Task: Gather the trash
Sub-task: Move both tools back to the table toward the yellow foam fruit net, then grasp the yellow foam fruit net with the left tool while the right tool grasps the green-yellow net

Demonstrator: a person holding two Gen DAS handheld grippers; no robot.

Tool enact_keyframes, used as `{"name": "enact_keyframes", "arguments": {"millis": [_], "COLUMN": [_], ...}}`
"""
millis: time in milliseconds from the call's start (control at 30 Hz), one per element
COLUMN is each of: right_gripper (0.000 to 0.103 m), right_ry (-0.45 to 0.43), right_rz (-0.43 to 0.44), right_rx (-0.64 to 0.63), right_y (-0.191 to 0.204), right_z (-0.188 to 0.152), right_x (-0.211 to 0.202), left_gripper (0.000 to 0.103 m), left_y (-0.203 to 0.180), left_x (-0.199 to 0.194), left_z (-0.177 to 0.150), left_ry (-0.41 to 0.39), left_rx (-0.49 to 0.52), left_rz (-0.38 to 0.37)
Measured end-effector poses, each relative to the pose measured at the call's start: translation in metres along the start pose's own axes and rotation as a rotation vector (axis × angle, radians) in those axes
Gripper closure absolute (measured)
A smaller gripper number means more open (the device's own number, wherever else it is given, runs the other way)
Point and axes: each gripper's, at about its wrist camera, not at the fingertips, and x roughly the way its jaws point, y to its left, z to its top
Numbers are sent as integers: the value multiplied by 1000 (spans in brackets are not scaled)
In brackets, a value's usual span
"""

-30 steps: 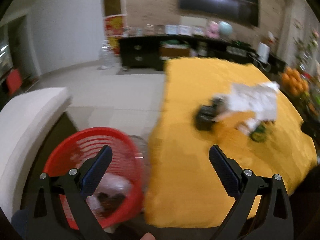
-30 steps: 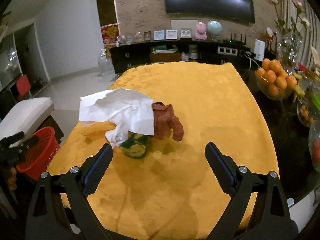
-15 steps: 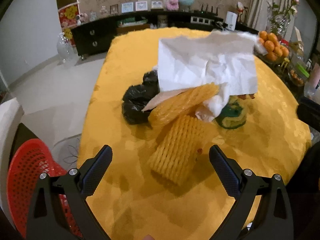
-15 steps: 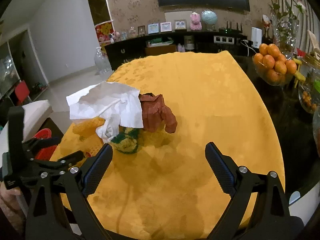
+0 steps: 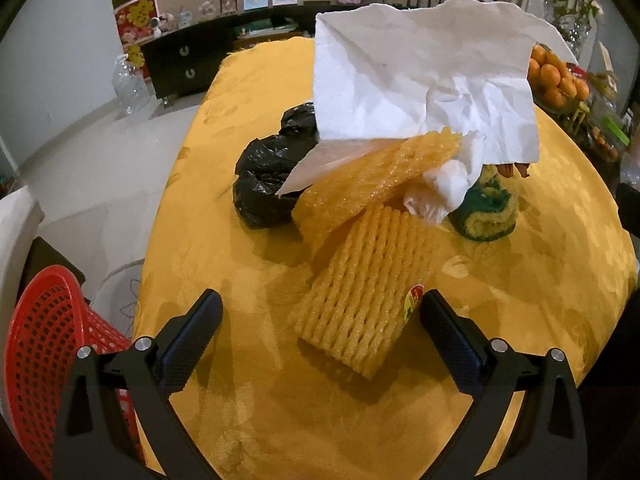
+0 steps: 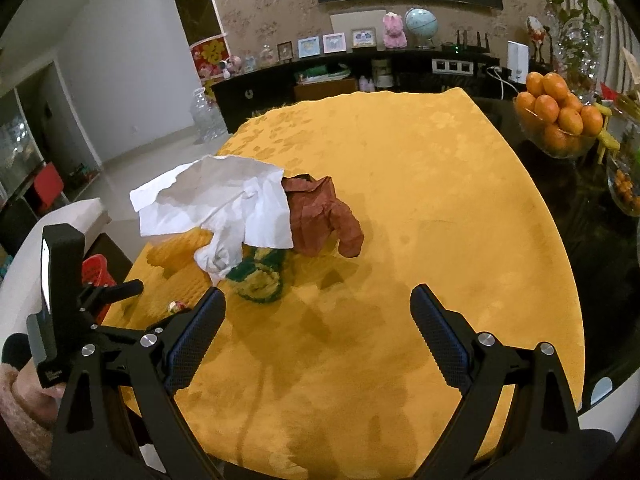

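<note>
Left gripper [image 5: 320,316] is spread wide, nothing between the jaws, now over the near edge of the yellow tablecloth [image 5: 360,420]. A second ago it pointed down at the red basket [image 5: 36,344] beside the table; since then it has swung back to the pile and closed in on it. Basket now sits low-left, off the table edge. My read: a drop-off trip is done and the next pick is starting.

Nearest piece is the flat foam fruit net [image 5: 360,300] with a small sticker on its corner, lying just ahead of the jaws and partly between the fingertips' line. Behind it: a second foam net [image 5: 376,176] propped up at a tilt, a black plastic bag [image 5: 268,176] to its left, a big white tissue [image 5: 420,80] draped over the heap, and a green-yellow rolled sponge [image 5: 486,212] at right, touching the tissue's twisted tail.

Right gripper [image 6: 318,320] is also released and empty, hovering over bare cloth, barely shifted over the last second. From its view a crumpled brown paper [image 6: 320,216] lies against the tissue's far side.

Likely next target for the left: the flat net. It's light and springy, so a pinch across its narrow side should hold. Several pieces remain, so the task is well short of done.
</note>
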Motion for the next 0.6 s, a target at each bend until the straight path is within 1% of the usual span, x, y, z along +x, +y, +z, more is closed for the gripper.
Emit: {"name": "enact_keyframes", "arguments": {"millis": [100, 167, 300, 333, 367, 400, 467, 567, 600], "right_gripper": [12, 12, 12, 12, 12, 12, 12, 12, 12], "right_ry": [5, 6, 10, 12, 14, 17, 23, 24, 25], "right_rz": [0, 0, 0, 0, 0, -1, -6, -12, -14], "right_rx": [-2, 0, -5, -8, -10, -13, -17, -19, -20], "right_y": [-1, -1, -1, 0, 1, 2, 3, 3, 3], "right_z": [-1, -1, -1, -2, -2, -3, -4, -5, -5], "right_x": [0, 0, 1, 2, 3, 4, 6, 7, 7], "left_gripper": [8, 8, 9, 12, 20, 23, 41, 55, 56], "left_y": [1, 2, 0, -1, -1, -3, -5, -3, -3], "left_x": [1, 0, 5, 6, 5, 4, 3, 1, 1], "left_z": [4, 5, 7, 9, 10, 11, 12, 13, 12], "left_ry": [28, 10, 3, -1, -5, -12, -20, -29, -31], "left_rx": [11, 0, 17, 18, 18, 22, 32, 26, 22], "left_rz": [-9, -11, -12, -15, -20, -22, -23, -51, -58]}}
